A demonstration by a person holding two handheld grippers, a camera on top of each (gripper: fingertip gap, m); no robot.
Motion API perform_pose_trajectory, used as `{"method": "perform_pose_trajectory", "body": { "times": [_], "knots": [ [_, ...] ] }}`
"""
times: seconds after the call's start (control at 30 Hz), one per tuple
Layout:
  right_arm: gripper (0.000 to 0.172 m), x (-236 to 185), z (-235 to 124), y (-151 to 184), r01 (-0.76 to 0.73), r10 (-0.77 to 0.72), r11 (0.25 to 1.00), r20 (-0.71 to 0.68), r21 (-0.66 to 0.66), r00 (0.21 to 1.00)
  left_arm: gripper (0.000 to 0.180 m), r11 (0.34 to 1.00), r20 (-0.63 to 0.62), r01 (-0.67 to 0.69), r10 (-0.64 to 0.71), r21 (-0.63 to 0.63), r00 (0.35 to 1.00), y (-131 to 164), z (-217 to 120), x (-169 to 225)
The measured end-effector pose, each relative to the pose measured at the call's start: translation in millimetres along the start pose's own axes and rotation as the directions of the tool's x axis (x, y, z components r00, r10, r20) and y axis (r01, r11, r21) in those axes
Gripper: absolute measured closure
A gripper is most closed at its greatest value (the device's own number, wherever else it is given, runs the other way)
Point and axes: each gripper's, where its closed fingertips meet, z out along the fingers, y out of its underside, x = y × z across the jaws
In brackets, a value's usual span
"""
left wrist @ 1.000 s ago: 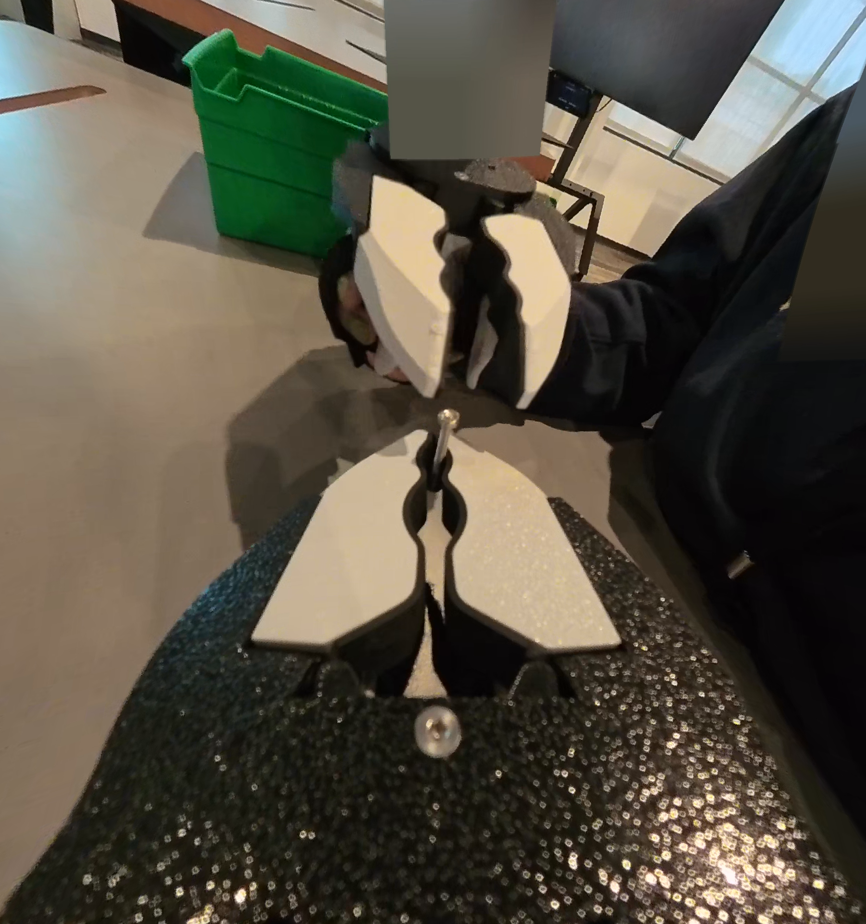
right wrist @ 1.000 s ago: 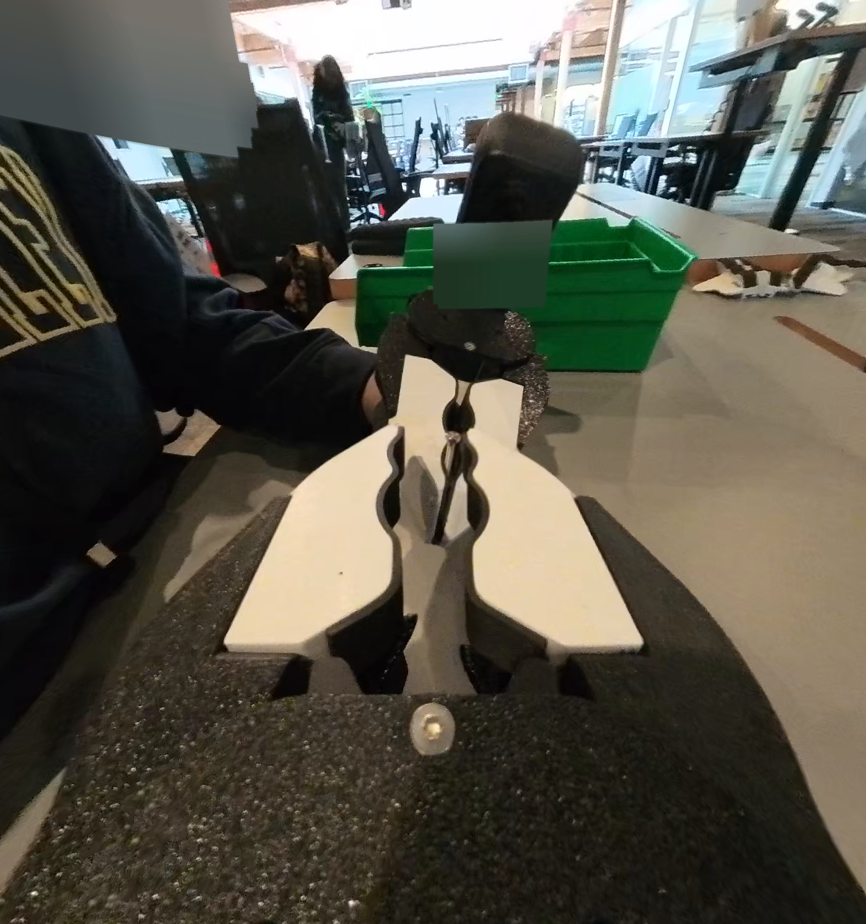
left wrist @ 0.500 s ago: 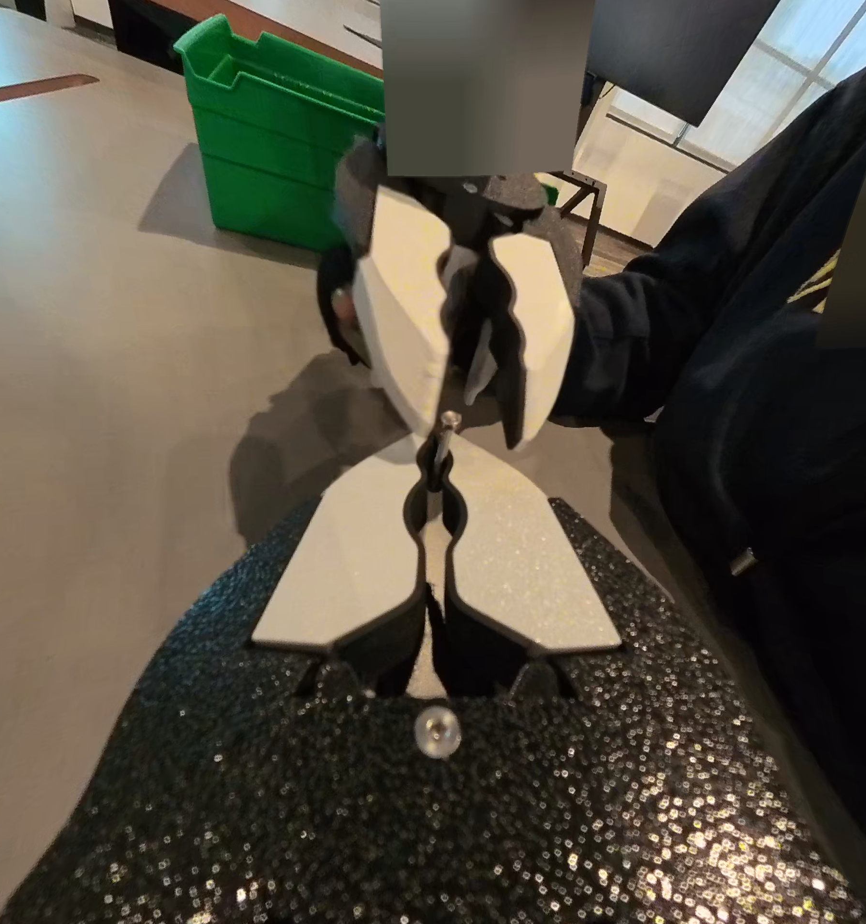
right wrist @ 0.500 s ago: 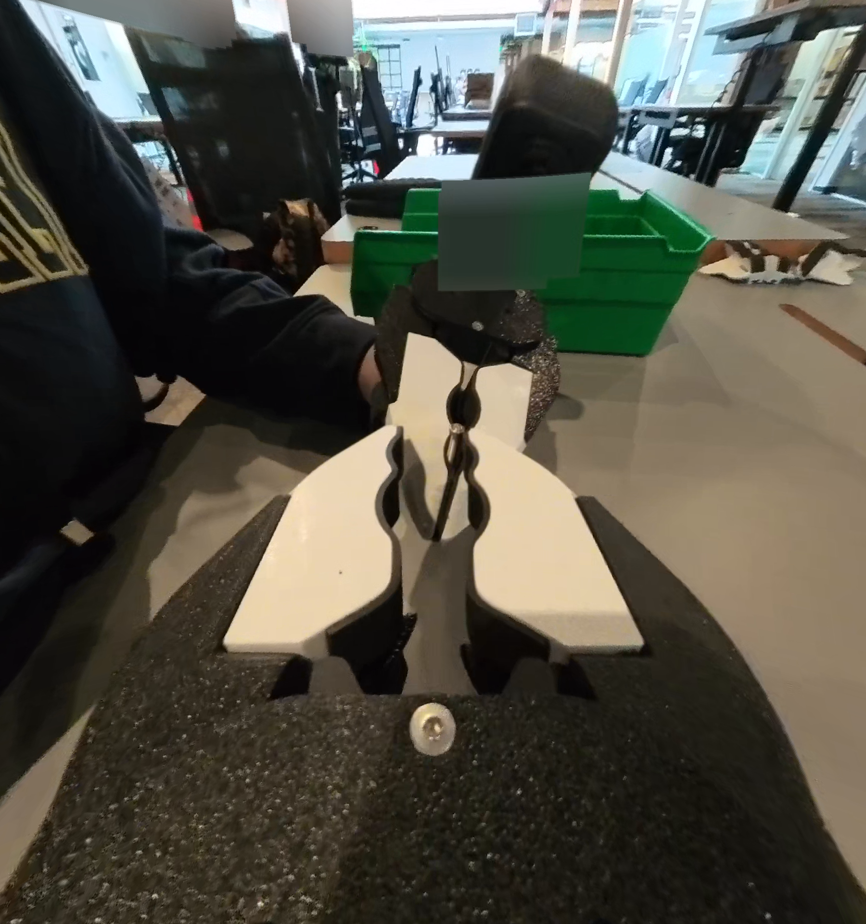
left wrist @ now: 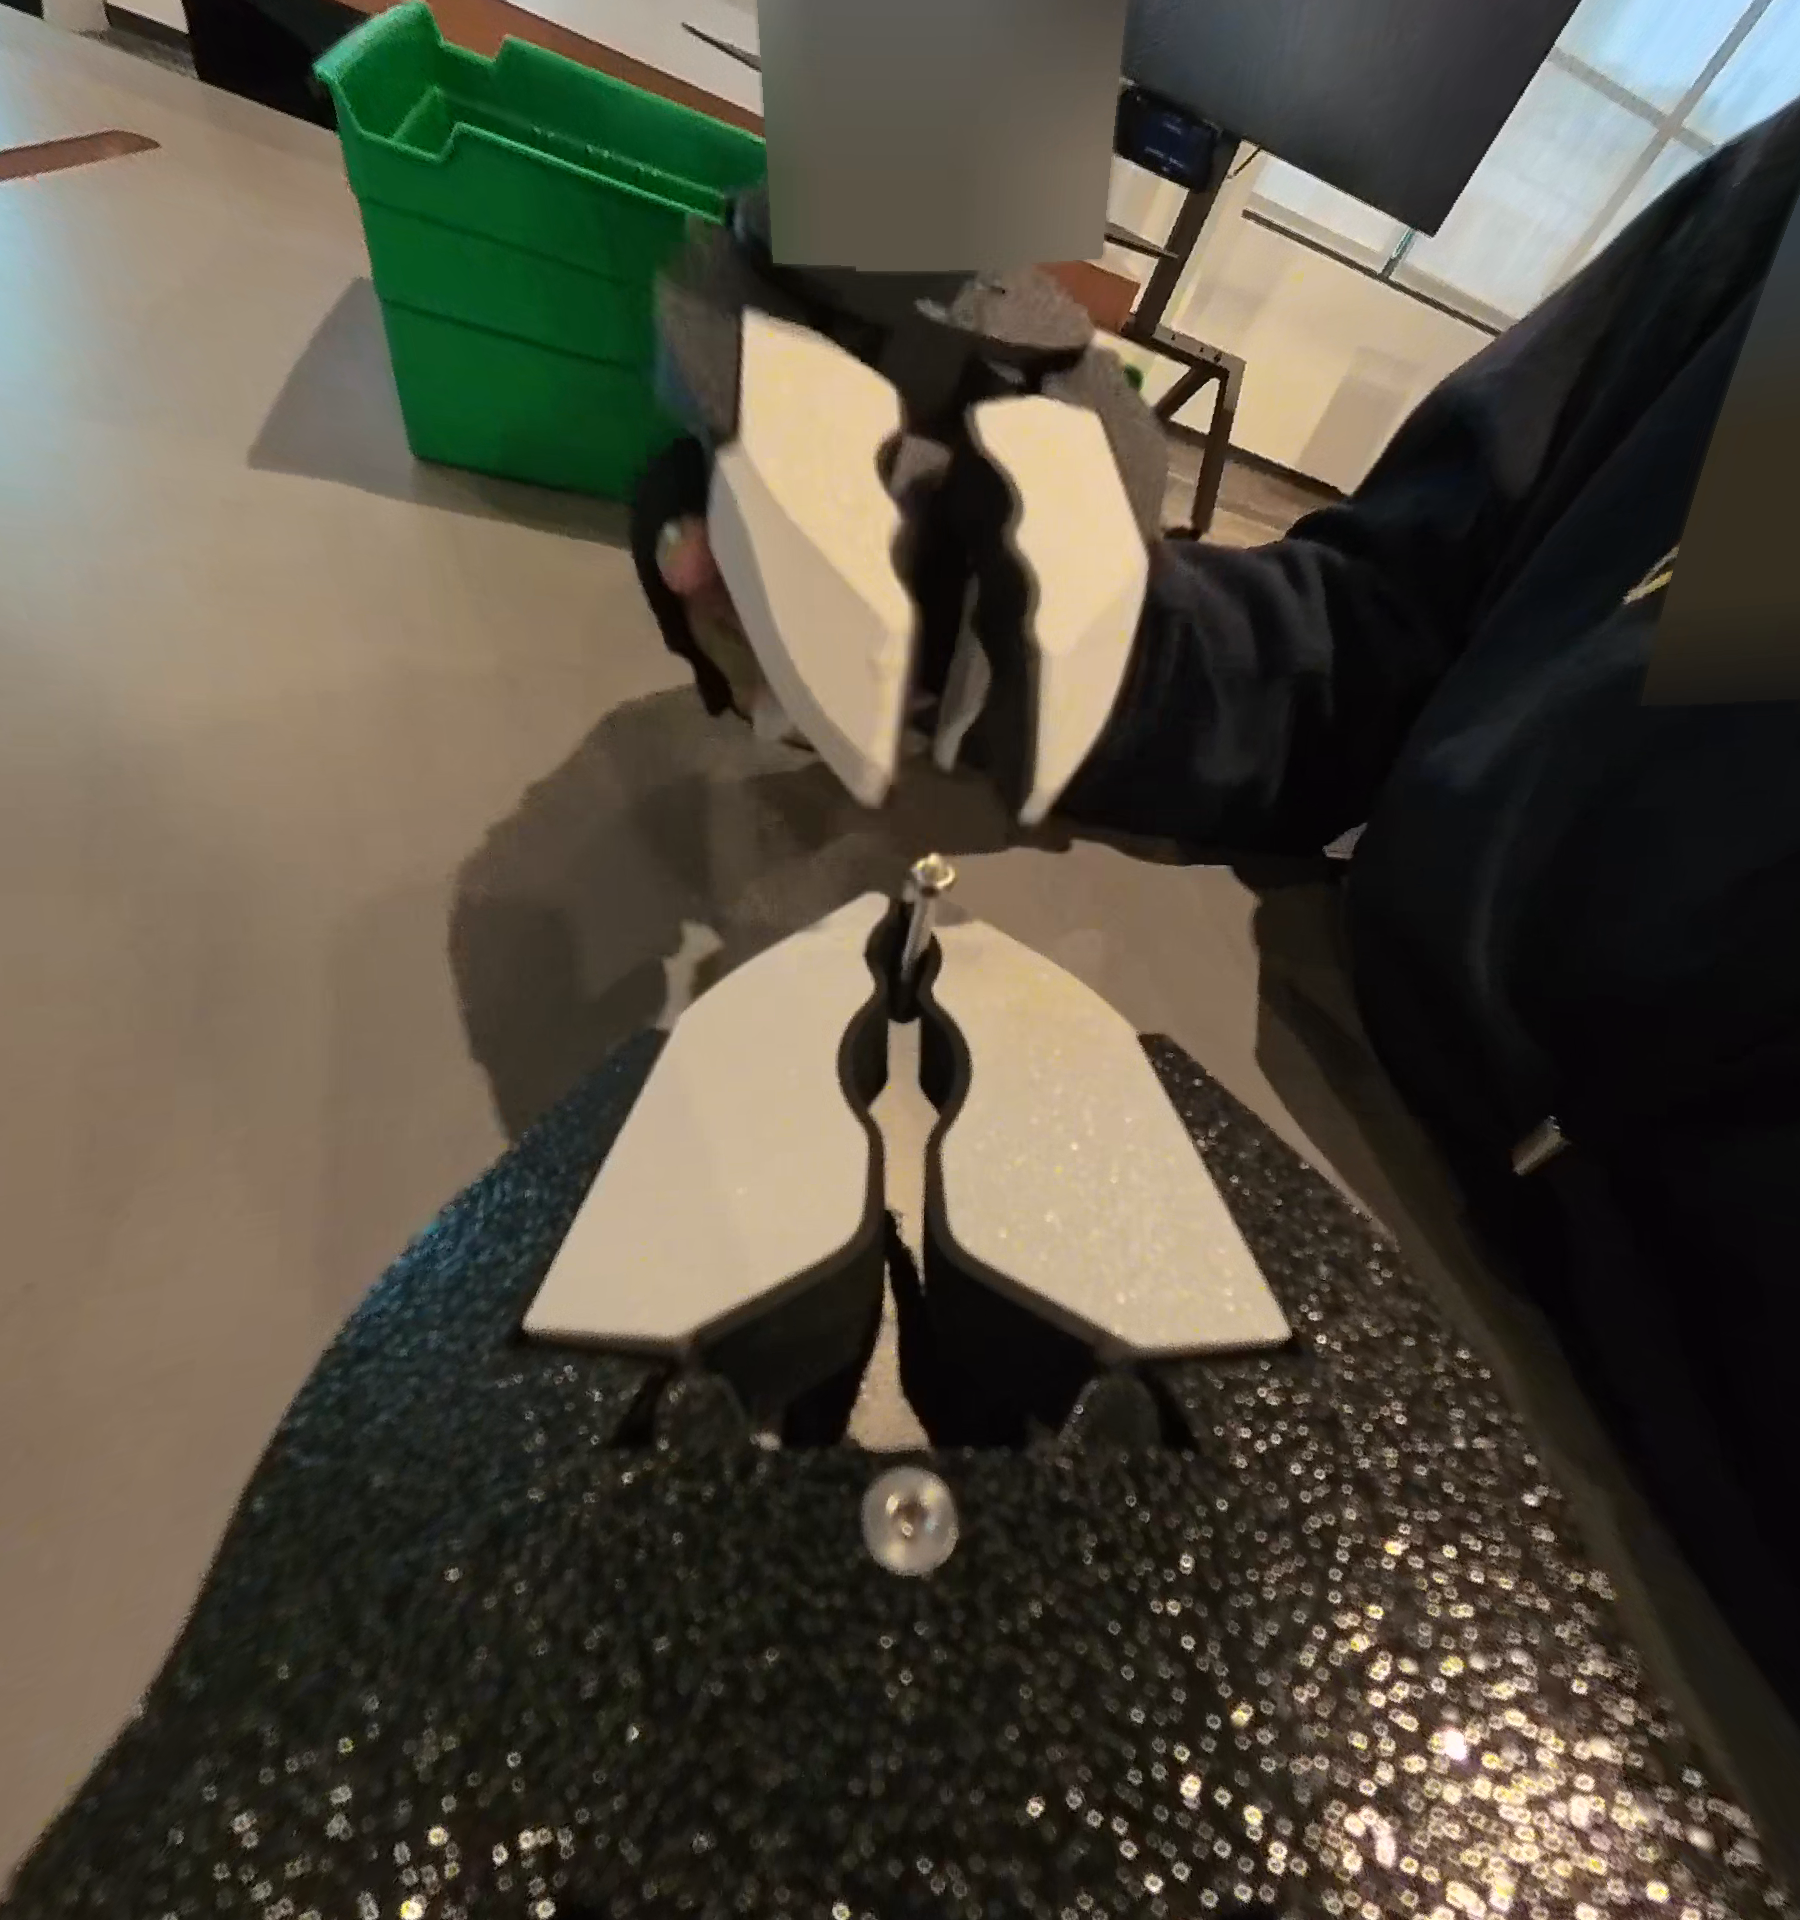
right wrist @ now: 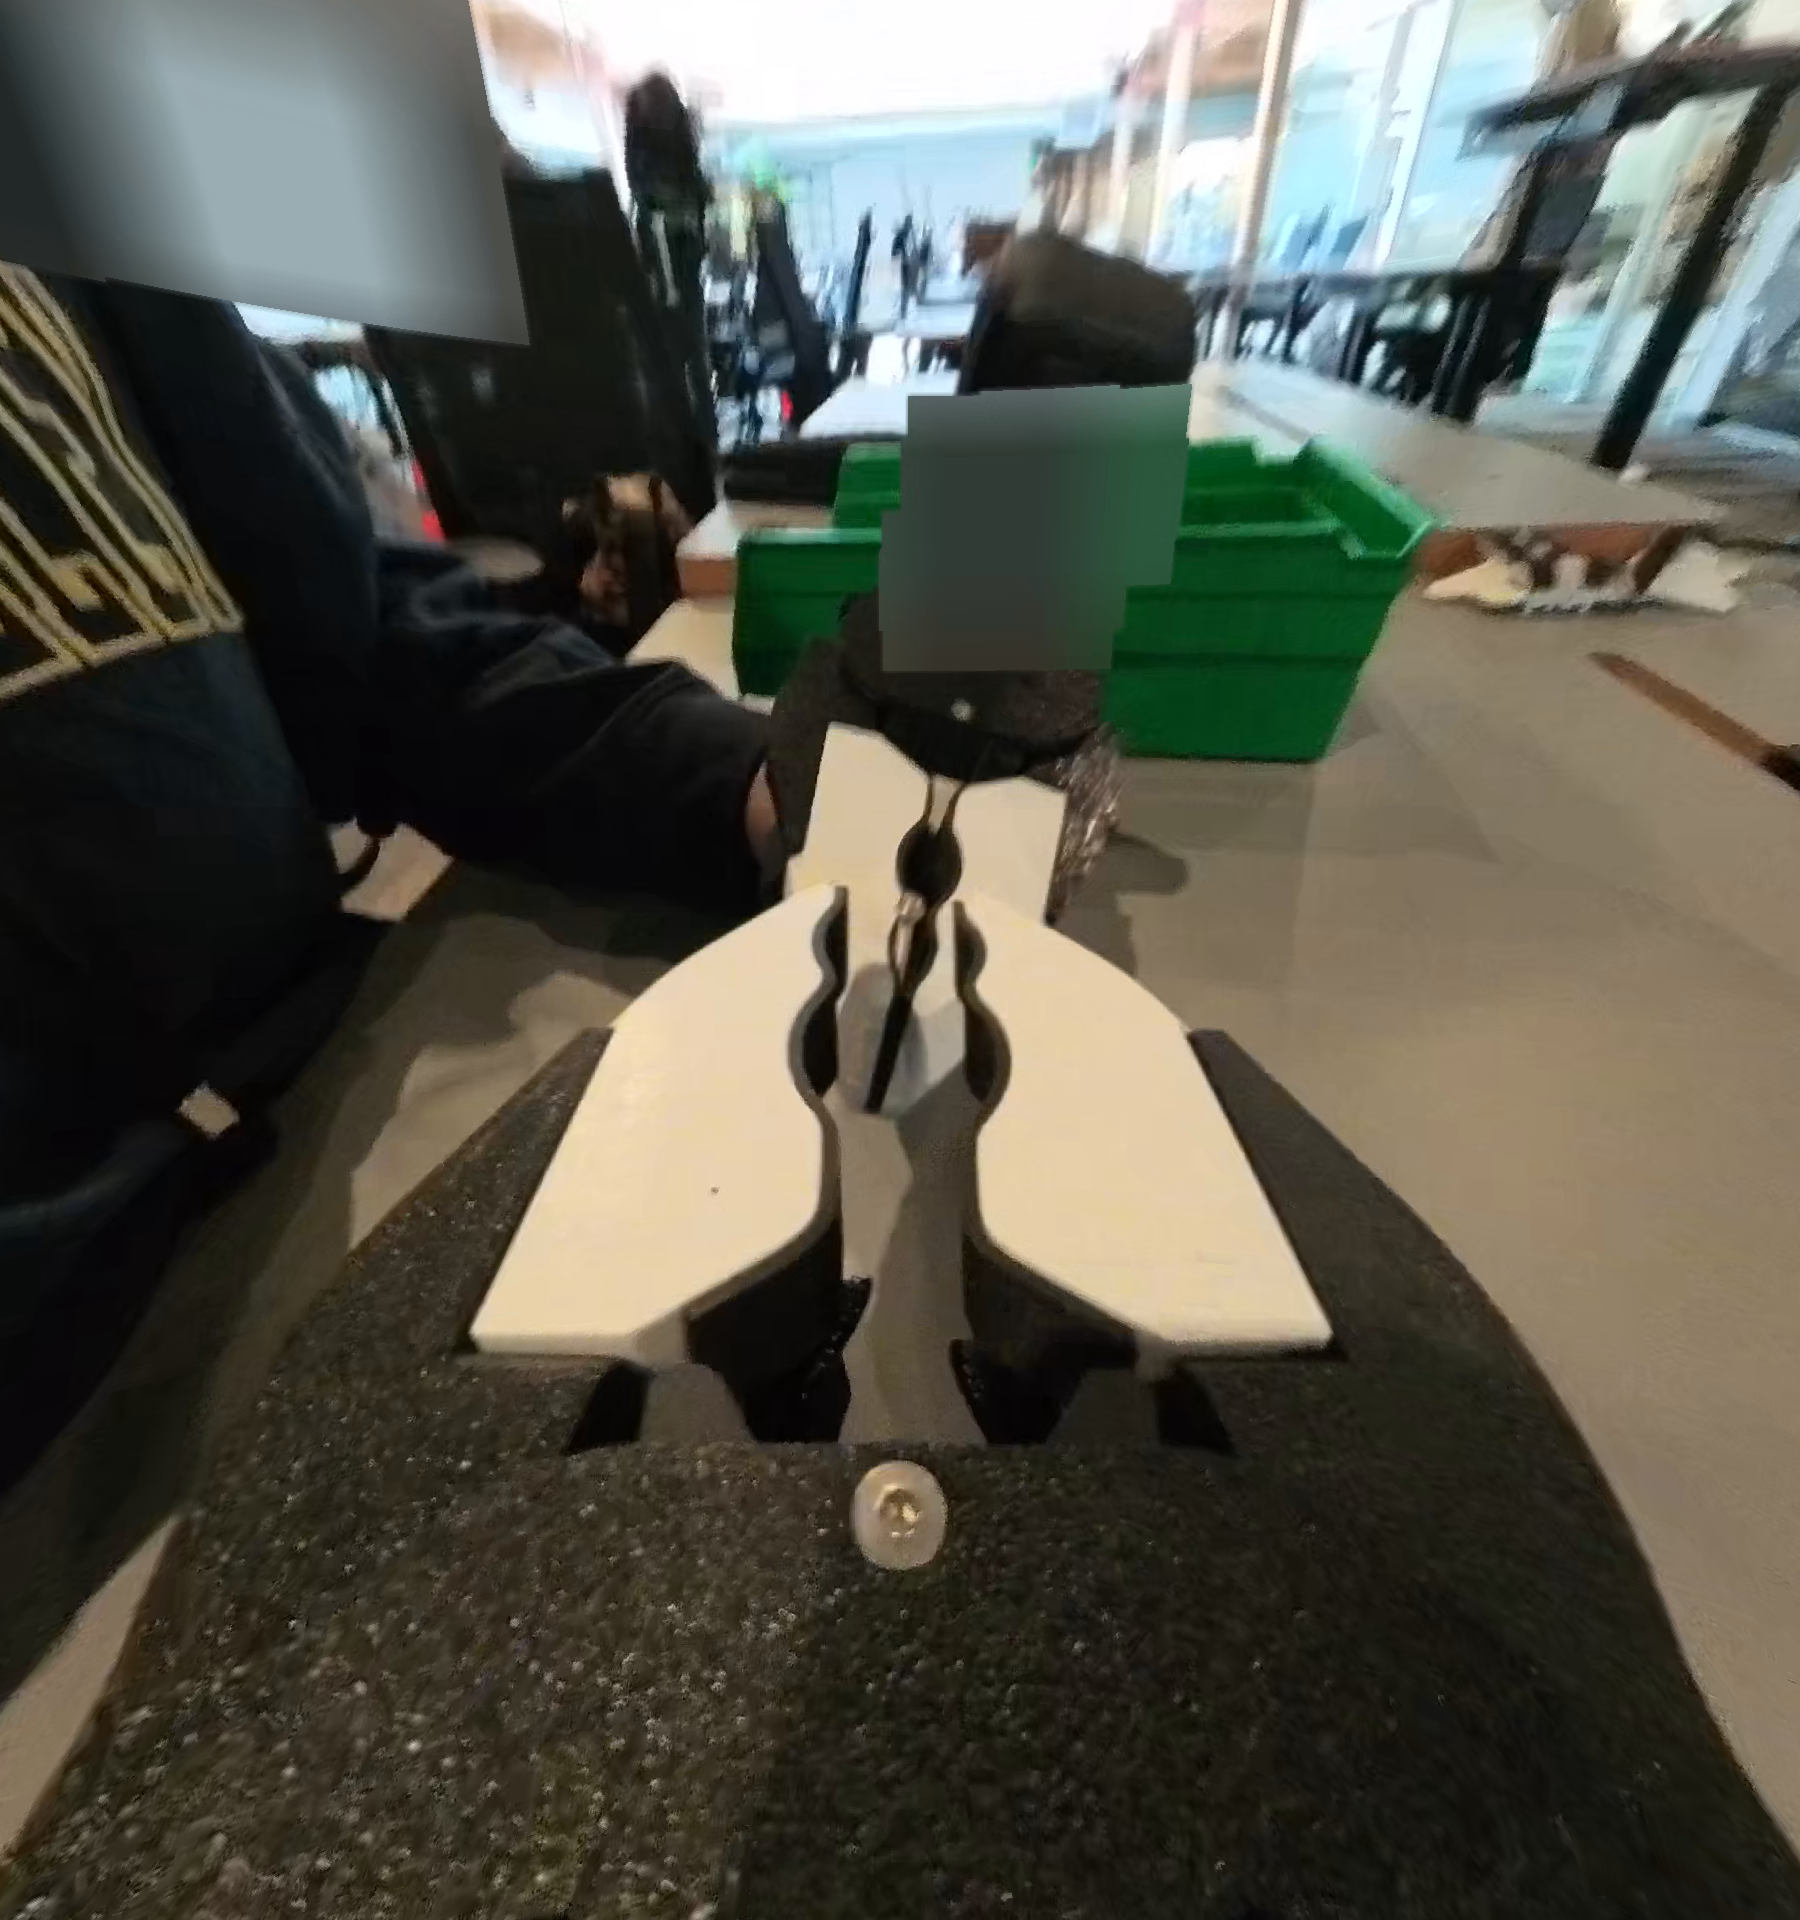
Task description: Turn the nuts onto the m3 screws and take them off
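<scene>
Plainly, the left gripper [left wrist: 911, 1013] is clamped tight on a slim silver screw [left wrist: 922, 914], its white fingers [left wrist: 761, 1132] pressed together around the shank. The screw's long axis runs straight out along the fingers, away from the gripper body, and its rounded head [left wrist: 929, 873] sticks out just past the fingertips, pointing toward the other gripper. In the right wrist view the same screw [right wrist: 906, 935] shows end-on and slightly tilted, pinched at the tips of the left gripper [right wrist: 927, 862].

Facing it, the right gripper [right wrist: 901, 956] has its fingers [right wrist: 1083, 1122] parted with a clear channel between them and nothing pressed by either pad. Seen from the left wrist view, the right gripper [left wrist: 943, 800] hangs tips-down just beyond the screw head, apart from it, with a gap of air between.

Below both grippers lies a smooth grey table [left wrist: 148, 727], carrying their dark shadows. A green plastic bin [left wrist: 522, 291] stands on it beyond the right gripper, to the far left of the left gripper's fingers. A person's dark sleeve [left wrist: 1343, 644] reaches in from the right side. Farther off, the room shows blurred desks, black chairs and bright windows [right wrist: 1395, 208].
</scene>
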Motion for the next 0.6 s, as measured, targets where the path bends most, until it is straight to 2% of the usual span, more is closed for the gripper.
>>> {"method": "perform_pose_trajectory", "body": {
  "times": [0.07,0.17,0.27,0.37,0.43,0.53,0.6],
  "knots": [
    [0.142,-0.8,3.9,-6.6,0.002,-0.001,0.999,-0.005,0.047,1.000,0.180,1.000,-0.003,0.000,0.000,-0.009,1.000,1.1,0.9,0.4],
    [0.128,-11.6,25.8,3.0,0.016,-0.016,1.000,0.034,0.006,0.999,0.180,1.000,-0.009,-0.013,0.013,-0.018,1.000,2.1,2.1,2.4],
    [0.131,-22.2,29.9,9.9,-0.030,0.033,0.999,0.118,-0.028,0.992,0.180,1.000,-0.023,-0.024,0.024,0.001,0.999,0.0,0.4,5.3],
    [0.152,-15.6,7.3,8.5,-0.072,0.075,0.997,0.133,-0.028,0.988,0.180,0.999,-0.032,-0.031,0.032,0.009,0.999,-0.9,0.1,7.4],
    [0.138,-9.2,3.9,-6.4,-0.067,0.060,0.995,0.088,0.076,0.994,0.180,1.000,-0.045,-0.012,0.013,0.023,0.999,-2.6,-1.3,7.1],
    [0.127,-16.5,23.0,-2.8,-0.014,0.010,0.998,0.082,0.053,0.997,0.180,1.000,-0.058,-0.009,0.010,0.023,0.998,-3.0,0.4,9.1],
    [0.127,-26.9,32.2,-0.1,-0.014,0.008,0.999,0.130,0.045,0.991,0.180,1.000,-0.060,-0.011,0.012,0.018,0.998,-2.4,1.2,9.9]
  ]
}}
